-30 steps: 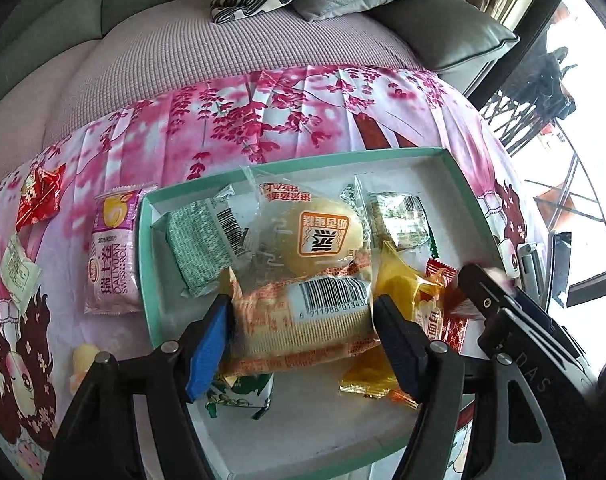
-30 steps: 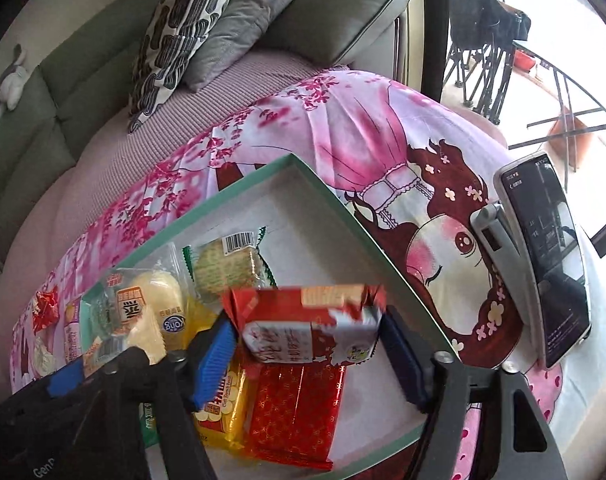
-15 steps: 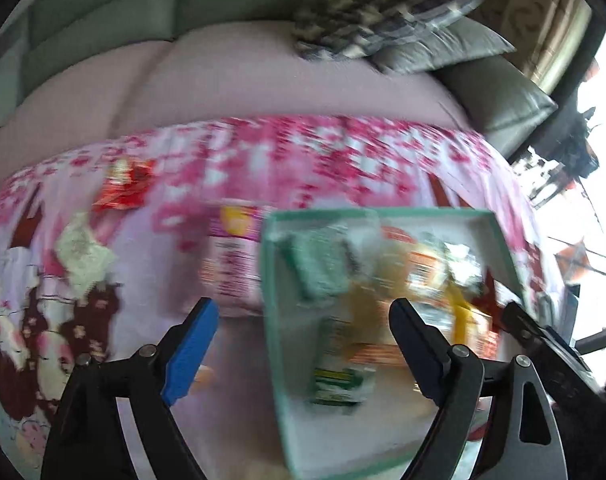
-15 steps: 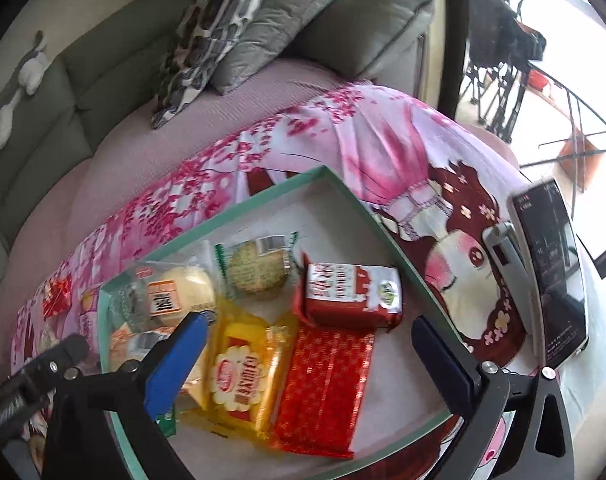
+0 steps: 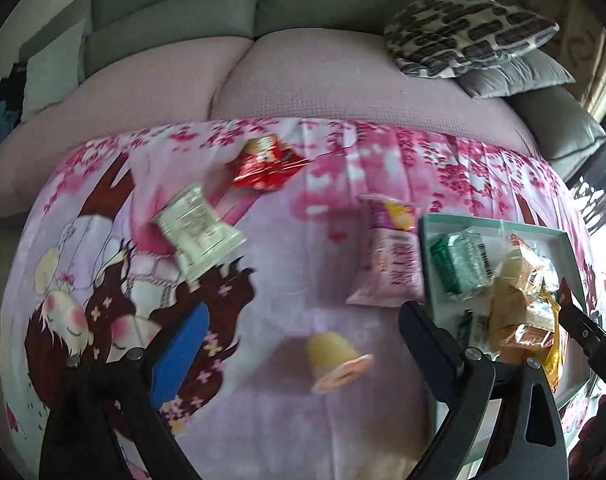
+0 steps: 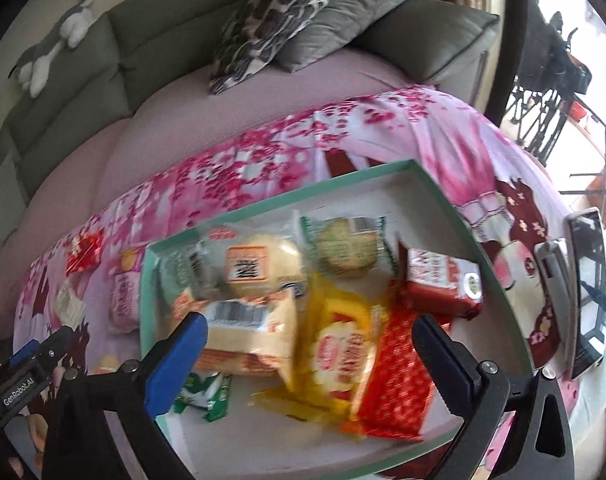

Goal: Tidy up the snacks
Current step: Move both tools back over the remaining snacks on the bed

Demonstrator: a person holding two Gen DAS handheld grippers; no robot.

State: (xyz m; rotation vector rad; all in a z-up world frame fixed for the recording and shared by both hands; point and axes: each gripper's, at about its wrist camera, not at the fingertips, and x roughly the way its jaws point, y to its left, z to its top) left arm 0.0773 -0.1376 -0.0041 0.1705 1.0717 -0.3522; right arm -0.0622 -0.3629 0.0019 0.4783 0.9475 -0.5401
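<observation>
The sofa (image 5: 343, 80) filled the top of both views, with a patterned cushion (image 5: 467, 32) at the upper right in my left camera. Below it the pink flowered cloth (image 5: 287, 400) covered the middle and lower part of the frame.

In my right camera the green-rimmed tray (image 6: 455, 204) sat in the centre of the frame. It held a pile of snacks. A bread pack with a barcode (image 6: 251, 336) lay at lower left. A round bun (image 6: 263, 268) was above it, and a round green-wrapped cake (image 6: 347, 244) lay to the right of the bun. A yellow packet (image 6: 339, 352) lay in the lower middle, touching a red patterned packet (image 6: 395, 380) on its right. A red-and-white packet (image 6: 443, 280) sat at the right, by the tray's wall. A phone (image 6: 587, 288) lay on the cloth at the far right edge.

In my left camera four snacks lay on the cloth outside the tray. A pink packet (image 5: 391, 252) lay just beside the tray's left wall. A pale packet (image 5: 195, 232) was at centre left, and a red packet (image 5: 267, 160) was above the middle. A small yellow jelly cup (image 5: 335, 356) lay on its side between my fingers.

My left claw (image 5: 303, 344) hung wide open over the cloth, holding nothing. My right claw (image 6: 307, 356) was spread wide over the tray's snacks, gripping none.
</observation>
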